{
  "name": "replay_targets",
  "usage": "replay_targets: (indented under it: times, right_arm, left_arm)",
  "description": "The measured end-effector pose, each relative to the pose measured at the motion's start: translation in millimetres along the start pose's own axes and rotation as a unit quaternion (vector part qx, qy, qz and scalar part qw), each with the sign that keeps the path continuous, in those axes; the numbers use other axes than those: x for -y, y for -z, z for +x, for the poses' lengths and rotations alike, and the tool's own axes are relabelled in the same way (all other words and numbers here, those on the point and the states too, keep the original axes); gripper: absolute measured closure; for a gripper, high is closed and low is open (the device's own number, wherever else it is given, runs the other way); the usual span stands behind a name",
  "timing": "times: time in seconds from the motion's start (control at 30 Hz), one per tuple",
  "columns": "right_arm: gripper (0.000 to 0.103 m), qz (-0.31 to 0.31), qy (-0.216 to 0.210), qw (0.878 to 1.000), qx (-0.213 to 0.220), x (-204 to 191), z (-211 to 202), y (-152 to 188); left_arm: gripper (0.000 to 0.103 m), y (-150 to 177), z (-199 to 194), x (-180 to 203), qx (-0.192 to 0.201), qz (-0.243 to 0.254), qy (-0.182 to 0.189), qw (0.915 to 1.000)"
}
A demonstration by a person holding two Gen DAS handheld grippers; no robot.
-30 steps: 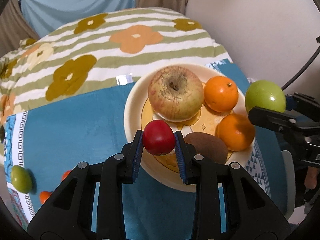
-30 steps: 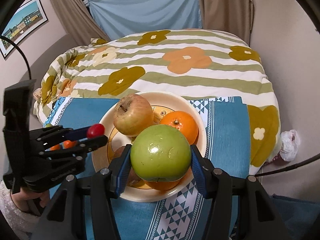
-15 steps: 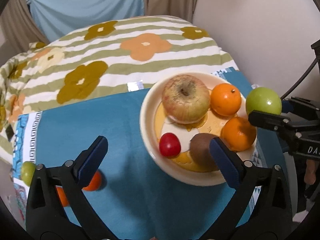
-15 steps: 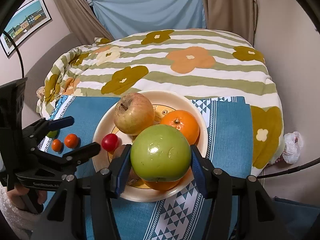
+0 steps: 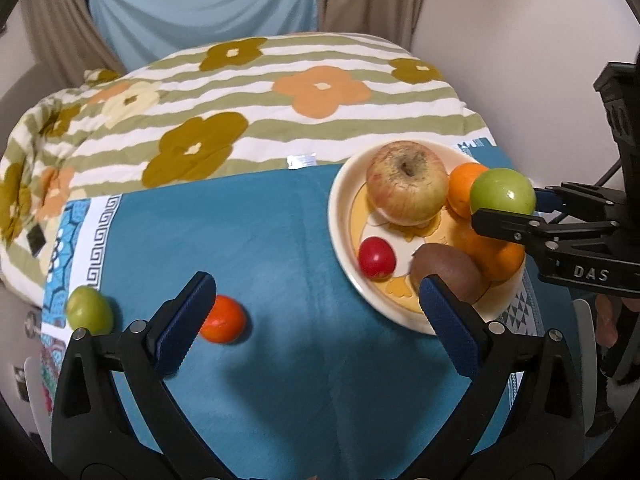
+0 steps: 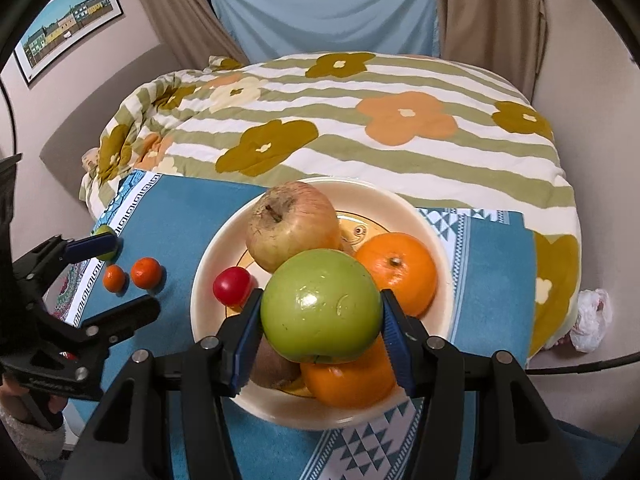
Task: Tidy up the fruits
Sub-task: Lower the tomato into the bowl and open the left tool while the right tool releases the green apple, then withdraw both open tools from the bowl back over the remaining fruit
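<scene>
Left wrist view: left hand-held gripper (image 5: 316,320) spread wide and released, over bare blue cloth (image 5: 260,240) on the bed. Just beside its left pad, one orange-red tomato (image 5: 223,319); near the cloth's left edge, one small green fruit (image 5: 89,310). Toward the cloth's right edge, a cream plate (image 5: 340,236) carrying one large apple (image 5: 407,188), one red tomato (image 5: 376,258), one kiwi (image 5: 448,272) and two oranges (image 5: 500,256) — partly hidden behind the right hand-held gripper (image 5: 520,212), clenched on a green apple (image 5: 503,191) above the plate.

Right wrist view: same grasp seen close — green apple pressed between both blue pads over the plate's near side. Shown only here: two small orange-red fruits (image 6: 146,273) side by side near the cloth's left edge, a framed picture (image 6: 68,28), a sleeve cuff (image 6: 28,440).
</scene>
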State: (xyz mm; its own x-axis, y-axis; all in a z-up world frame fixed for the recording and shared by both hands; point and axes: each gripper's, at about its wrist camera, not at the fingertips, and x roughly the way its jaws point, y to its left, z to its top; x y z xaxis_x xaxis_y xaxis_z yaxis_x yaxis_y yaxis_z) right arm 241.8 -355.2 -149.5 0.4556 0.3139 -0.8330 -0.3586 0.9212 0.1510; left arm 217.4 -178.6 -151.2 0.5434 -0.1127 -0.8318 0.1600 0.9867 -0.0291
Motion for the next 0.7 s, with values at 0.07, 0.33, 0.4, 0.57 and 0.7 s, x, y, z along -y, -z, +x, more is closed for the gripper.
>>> replay_targets:
  times: [0.07, 0.33, 0.4, 0.57, 0.7]
  right_arm:
    - [0.051, 0.005, -0.002, 1.000, -0.003, -0.7, 3.7, -0.5]
    - [0.043, 0.018, -0.007, 1.000, -0.004, -2.2, 6.2, -1.8]
    - [0.009, 0.016, -0.011, 1.000, 0.015, -3.2, -1.7, -1.3]
    - [0.000, 0.001, 0.007, 1.000, 0.028, -6.5, -9.1, 5.4]
    - [0.000, 0.009, 0.009, 0.999, 0.032, -4.5, -15.4, 10.9]
  left_arm:
    - [0.000, 2.6, -1.6, -3.5, 0.000, -0.005, -0.004, 1.0000]
    - [0.000, 9.8, -6.5, -9.7, 0.000, -0.019, -0.010, 0.9998]
    - [0.000, 12.0, -10.3, -10.8, 0.002, -0.019, -0.012, 0.9998]
    - [0.000, 14.7, -18.2, -12.8, 0.005, -0.020, -0.016, 0.9997]
    - [0.000, 17.3, -27.9, -13.4, 0.011, -0.020, -0.019, 0.9996]
